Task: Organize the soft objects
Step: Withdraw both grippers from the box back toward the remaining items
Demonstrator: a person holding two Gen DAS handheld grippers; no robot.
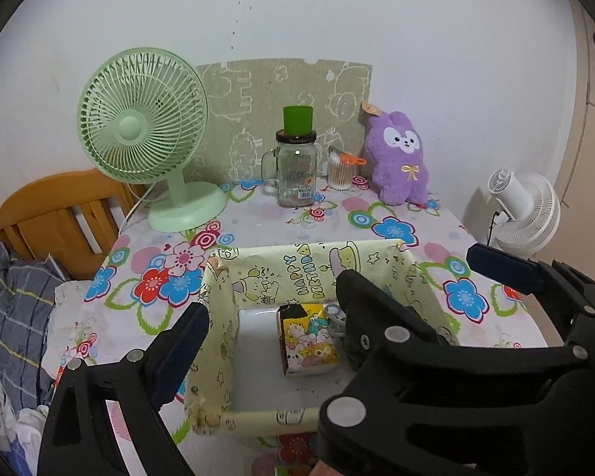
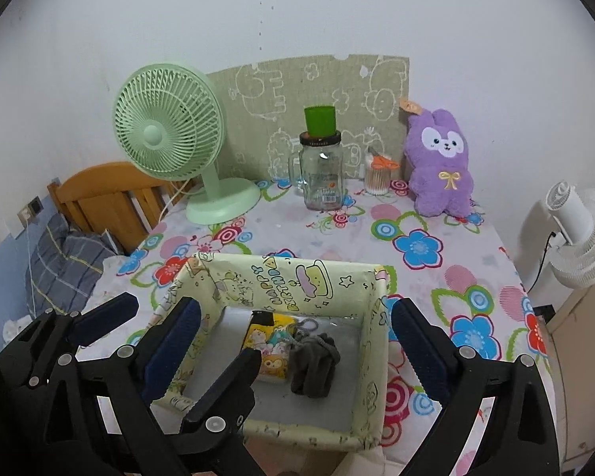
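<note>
the purple plush rabbit (image 2: 440, 166) is the one soft thing not yet in the box, so i judge it to be next; it sits at the far right of the table (image 2: 448, 289), propped upright against the wall beside the patterned board (image 2: 325, 91), well beyond the far wall of the paper-covered box (image 2: 371, 341) and up-and-right of both tools; its long axis runs vertically, ears at the top, legs on the cloth; the right tool (image 2: 293, 341) looks the nearer of the two, since the rabbit lies off to its right; from the left tool (image 1: 337, 297) the reach would cross over the box.

both tools hover above the box with jaws spread wide and nothing between them; the left tool's near finger also shows low in the right wrist view, lying across the box's near edge.

the rabbit is fuzzy lilac with a white face patch, a small gold bow on its chest and a paper tag on one ear; it looks squashy, so a grip across the body should sink in.

inside the box lie a cartoon-printed packet (image 2: 271, 345) and a dark grey knitted bundle (image 2: 313, 365), perhaps gloves or socks, though the view is too coarse to be sure; they lie side by side on the box floor.
</note>
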